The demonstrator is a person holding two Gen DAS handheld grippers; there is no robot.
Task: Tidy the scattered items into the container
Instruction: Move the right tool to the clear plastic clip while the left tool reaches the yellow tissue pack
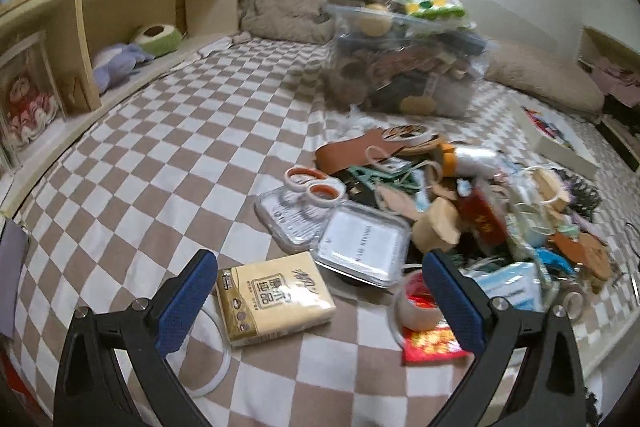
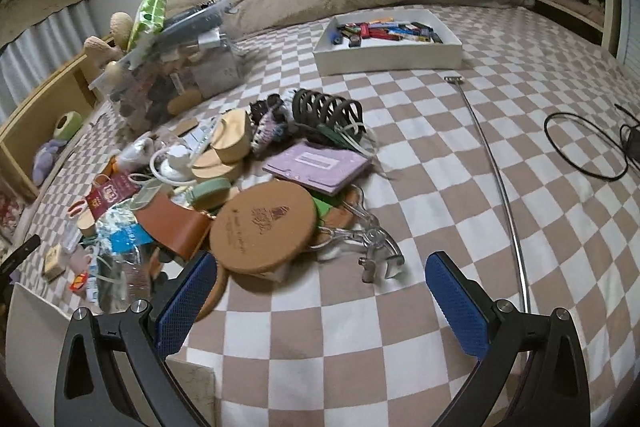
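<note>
Both grippers spread wide and empty over the checkered bed [image 2: 420, 163].

Left gripper [image 1: 320, 303] brackets a tissue pack [image 1: 274, 297], long axis toward roughly 11 o'clock; bare bedspread lies at 9 o'clock. The clear container [image 1: 404, 67] sits at 12 o'clock, seemingly overfilled. Right gripper [image 2: 322, 303] has the cork disc [image 2: 260, 227] at 11 o'clock.

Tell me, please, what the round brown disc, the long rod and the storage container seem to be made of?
Round disc: likely cork, matte and speckled tan, with a dark printed design. Long rod: metal, a thin silvery shaft with a bright sheen. Storage container: clear plastic, its contents showing through the walls.
</note>
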